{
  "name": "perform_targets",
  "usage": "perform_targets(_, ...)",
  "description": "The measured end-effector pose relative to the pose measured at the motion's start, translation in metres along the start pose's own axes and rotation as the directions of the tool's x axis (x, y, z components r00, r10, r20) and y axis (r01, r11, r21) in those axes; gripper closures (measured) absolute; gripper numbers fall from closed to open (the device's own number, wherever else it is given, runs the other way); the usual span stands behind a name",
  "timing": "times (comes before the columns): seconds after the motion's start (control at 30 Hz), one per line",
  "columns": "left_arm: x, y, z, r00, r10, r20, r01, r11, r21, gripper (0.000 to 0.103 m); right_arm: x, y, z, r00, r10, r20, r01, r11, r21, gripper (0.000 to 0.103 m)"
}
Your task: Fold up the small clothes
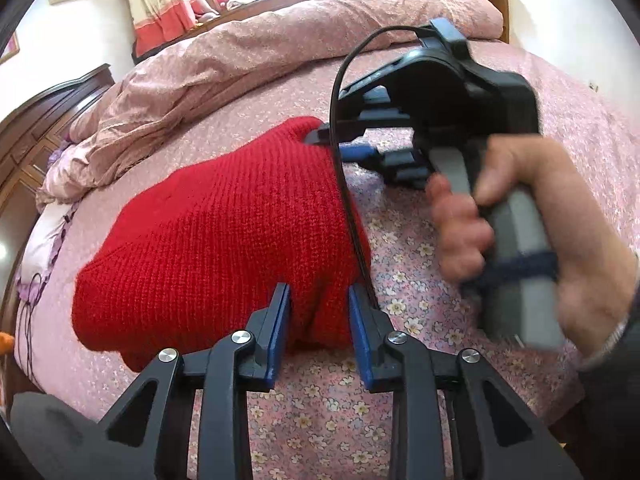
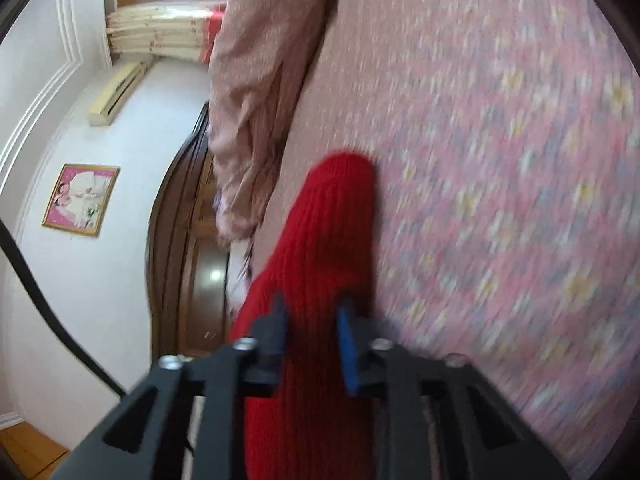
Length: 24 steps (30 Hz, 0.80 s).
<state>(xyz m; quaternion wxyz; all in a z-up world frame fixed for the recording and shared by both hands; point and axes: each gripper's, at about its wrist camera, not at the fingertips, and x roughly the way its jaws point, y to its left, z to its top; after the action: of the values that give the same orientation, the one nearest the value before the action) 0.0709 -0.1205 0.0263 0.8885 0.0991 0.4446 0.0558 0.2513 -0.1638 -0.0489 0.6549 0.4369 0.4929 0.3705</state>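
Left claw (image 1: 319, 304) released over red sweater (image 1: 216, 236), right claw (image 2: 312, 320) released, floral bedsheet (image 1: 408, 248), rumpled quilt (image 1: 240, 48)

right view blurred | red sweater (image 2: 320, 264) cut off below | right hand (image 1: 532, 236) smeared

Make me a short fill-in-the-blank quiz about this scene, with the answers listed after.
1. The knitted garment lying on the bed is coloured ____.
2. The bedsheet under it is printed with small ____.
3. In the left wrist view, a person's ____ grips the grey handle of the right tool.
4. The left tool has its two fingers on either side of the garment's near ____.

Missing words: red; flowers; hand; edge
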Motion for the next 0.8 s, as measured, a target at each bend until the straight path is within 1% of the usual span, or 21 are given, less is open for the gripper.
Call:
perform_targets(0.07, -0.001, -0.003, -0.002, 1.0, 0.011, 0.014, -0.011, 1.0, 0.021, 0.081, -0.001, -0.004, 0.009, 1.0, -0.003, 0.028, 0.002, 1.0, 0.013, 0.098)
perform_targets(0.1, -0.002, -0.003, -0.001, 1.0, 0.011, 0.018, -0.011, 1.0, 0.021, 0.079, 0.0, -0.007, 0.011, 1.0, 0.015, 0.015, -0.016, 1.0, 0.02, 0.097)
perform_targets(0.13, -0.003, -0.002, 0.0, 1.0, -0.001, 0.026, 0.001, 1.0, 0.015, 0.078, 0.0, -0.007, 0.011, 1.0, 0.027, 0.004, -0.027, 0.999, 0.018, 0.097)
perform_targets(0.17, -0.005, -0.001, 0.001, 1.0, -0.008, 0.03, 0.008, 1.0, 0.011, 0.075, -0.002, -0.005, 0.01, 1.0, 0.029, 0.003, -0.029, 1.0, 0.002, 0.094)
perform_targets(0.2, -0.008, 0.0, 0.003, 0.999, -0.013, 0.033, 0.013, 1.0, 0.007, 0.074, -0.007, -0.002, 0.008, 1.0, 0.023, 0.011, -0.023, 1.0, -0.014, 0.089)
perform_targets(0.27, -0.014, 0.001, 0.006, 0.999, -0.023, 0.033, 0.022, 1.0, 0.018, 0.072, -0.016, 0.004, 0.005, 0.999, 0.026, 0.021, -0.025, 0.999, -0.04, 0.088)
perform_targets(0.33, -0.019, 0.0, 0.007, 0.998, -0.058, 0.023, 0.057, 0.998, 0.036, 0.072, -0.031, 0.006, 0.005, 0.999, 0.031, 0.019, -0.03, 0.998, -0.063, 0.087)
perform_targets(0.37, -0.025, 0.002, 0.007, 0.995, -0.096, 0.022, 0.095, 0.995, 0.036, 0.072, -0.037, 0.01, 0.004, 0.999, 0.029, 0.022, -0.027, 0.997, -0.076, 0.083)
perform_targets(0.4, -0.029, 0.004, 0.006, 0.992, -0.126, 0.022, 0.125, 0.992, 0.029, 0.072, -0.045, 0.013, 0.003, 0.999, 0.026, 0.028, -0.024, 0.996, -0.089, 0.076)
perform_targets(0.43, -0.036, 0.007, 0.006, 0.988, -0.155, 0.025, 0.154, 0.988, 0.02, 0.072, -0.055, 0.016, 0.002, 0.999, 0.029, 0.038, -0.025, 0.994, -0.104, 0.072)
perform_targets(0.47, -0.043, 0.011, 0.005, 0.984, -0.173, 0.036, 0.173, 0.985, 0.011, 0.071, -0.064, 0.016, 0.001, 0.998, 0.034, 0.046, -0.029, 0.993, -0.11, 0.062)
perform_targets(0.5, -0.05, 0.015, 0.004, 0.983, -0.177, 0.045, 0.176, 0.984, 0.007, 0.071, -0.073, 0.017, -0.001, 0.998, 0.039, 0.055, -0.033, 0.993, -0.114, 0.054)
perform_targets(0.63, -0.077, 0.044, 0.001, 0.976, -0.204, 0.082, 0.207, 0.978, -0.032, 0.07, -0.107, 0.018, -0.013, 0.995, 0.057, 0.083, -0.047, 0.992, -0.12, 0.049)
perform_targets(0.67, -0.083, 0.059, 0.001, 0.972, -0.218, 0.089, 0.224, 0.973, -0.06, 0.067, -0.113, 0.02, -0.017, 0.994, 0.055, 0.095, -0.043, 0.992, -0.122, 0.045)
perform_targets(0.7, -0.086, 0.069, 0.001, 0.969, -0.227, 0.095, 0.235, 0.969, -0.076, 0.061, -0.119, 0.021, -0.022, 0.993, 0.05, 0.11, -0.036, 0.991, -0.126, 0.044)
perform_targets(0.77, -0.09, 0.1, 0.003, 0.963, -0.246, 0.115, 0.259, 0.958, -0.121, 0.053, -0.13, 0.022, -0.035, 0.991, 0.051, 0.12, -0.036, 0.991, -0.131, 0.044)
perform_targets(0.8, -0.09, 0.113, 0.006, 0.964, -0.235, 0.123, 0.251, 0.959, -0.135, 0.051, -0.135, 0.022, -0.042, 0.992, 0.059, 0.115, -0.043, 0.99, -0.136, 0.044)
